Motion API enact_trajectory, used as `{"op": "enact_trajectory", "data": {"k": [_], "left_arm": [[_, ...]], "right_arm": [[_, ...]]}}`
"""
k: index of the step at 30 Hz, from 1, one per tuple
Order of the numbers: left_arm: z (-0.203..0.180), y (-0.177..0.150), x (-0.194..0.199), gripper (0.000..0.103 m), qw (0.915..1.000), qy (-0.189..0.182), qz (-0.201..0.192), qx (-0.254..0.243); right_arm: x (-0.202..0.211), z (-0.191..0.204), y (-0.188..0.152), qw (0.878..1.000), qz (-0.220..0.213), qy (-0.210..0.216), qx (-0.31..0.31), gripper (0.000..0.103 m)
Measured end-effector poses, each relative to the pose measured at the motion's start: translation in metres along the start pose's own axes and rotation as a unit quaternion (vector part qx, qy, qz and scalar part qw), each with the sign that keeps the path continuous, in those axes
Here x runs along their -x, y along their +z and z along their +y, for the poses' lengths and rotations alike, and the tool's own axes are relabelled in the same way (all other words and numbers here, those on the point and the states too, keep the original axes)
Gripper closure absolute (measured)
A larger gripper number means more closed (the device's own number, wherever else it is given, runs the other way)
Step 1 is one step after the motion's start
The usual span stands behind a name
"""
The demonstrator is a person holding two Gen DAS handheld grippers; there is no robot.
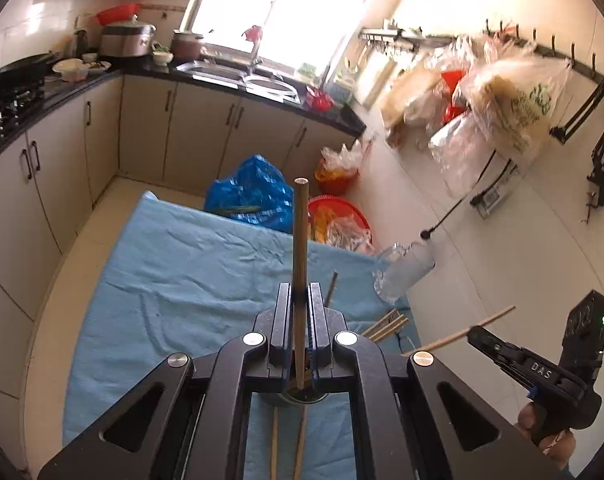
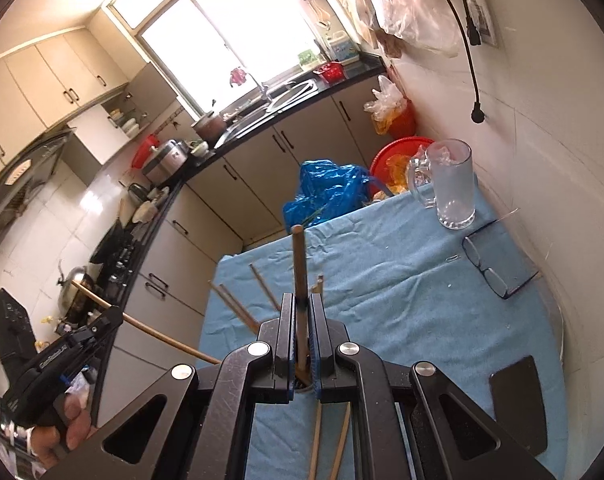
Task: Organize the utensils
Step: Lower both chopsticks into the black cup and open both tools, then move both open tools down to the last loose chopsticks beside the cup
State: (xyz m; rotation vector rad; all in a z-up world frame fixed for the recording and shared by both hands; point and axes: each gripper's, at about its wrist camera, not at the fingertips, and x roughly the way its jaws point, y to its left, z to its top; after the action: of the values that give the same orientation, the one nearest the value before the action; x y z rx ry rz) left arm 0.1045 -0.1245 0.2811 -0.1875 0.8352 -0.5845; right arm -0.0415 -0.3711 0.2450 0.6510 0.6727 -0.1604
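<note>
My left gripper is shut on a brown chopstick that points forward above the blue cloth. My right gripper is shut on another brown chopstick the same way. Each gripper shows in the other view, the right one at the left view's lower right, the left one at the right view's lower left, each with its chopstick. Several loose chopsticks lie on the cloth near the grippers, also in the left wrist view. A glass mug stands at the cloth's far right corner.
Black-framed glasses and a dark phone lie on the cloth's right side. A blue plastic bag and a red basin sit beyond the table. The tiled wall runs along the right; kitchen cabinets stand behind.
</note>
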Motion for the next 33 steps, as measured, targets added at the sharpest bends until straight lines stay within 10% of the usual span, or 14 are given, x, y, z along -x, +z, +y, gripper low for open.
{"op": "enact_trajectory", "data": {"k": [16,27,33], "left_arm": [[0.006,-0.030,-0.086,0.095,0.9964,0.036,0.077,0.008],[0.031,-0.022,-0.038,0.024,0.9967,0.060,0.014,0.054],[0.071,-0.059,-0.018,0.010,0.9879,0.105,0.005,0.114]], "right_arm": [[-0.079,-0.013,-0.014,0.997,0.073,-0.027,-0.001,0.094],[-0.044,-0.014,-0.004,0.998,0.023,-0.058,0.005,0.022],[-0.050,-0.054,-0.034,0.992,0.063,-0.105,-0.028,0.015]]}}
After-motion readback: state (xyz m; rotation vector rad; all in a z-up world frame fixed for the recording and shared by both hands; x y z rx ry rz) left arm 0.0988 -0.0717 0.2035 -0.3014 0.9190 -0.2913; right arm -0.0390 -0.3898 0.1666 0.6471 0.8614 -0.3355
